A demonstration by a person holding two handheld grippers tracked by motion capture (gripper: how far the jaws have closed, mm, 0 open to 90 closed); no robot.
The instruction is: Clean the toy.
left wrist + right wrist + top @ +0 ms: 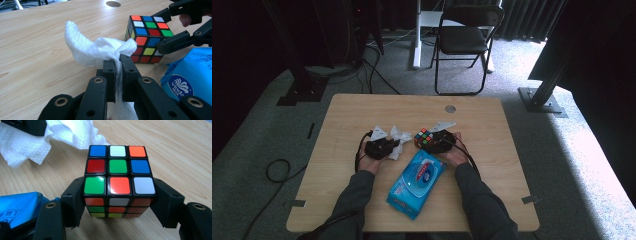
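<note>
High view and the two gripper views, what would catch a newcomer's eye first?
The puzzle cube, bright with coloured squares, sits mid-table clamped between the right gripper jaws. Just to its left, the left gripper pinches a crumpled white wipe. Nearer the person, between the forearms, lies a blue pack of wipes on the wooden table.

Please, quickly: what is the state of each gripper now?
Left gripper: closed on the white wipe.
Right gripper: closed on the puzzle cube.
</note>
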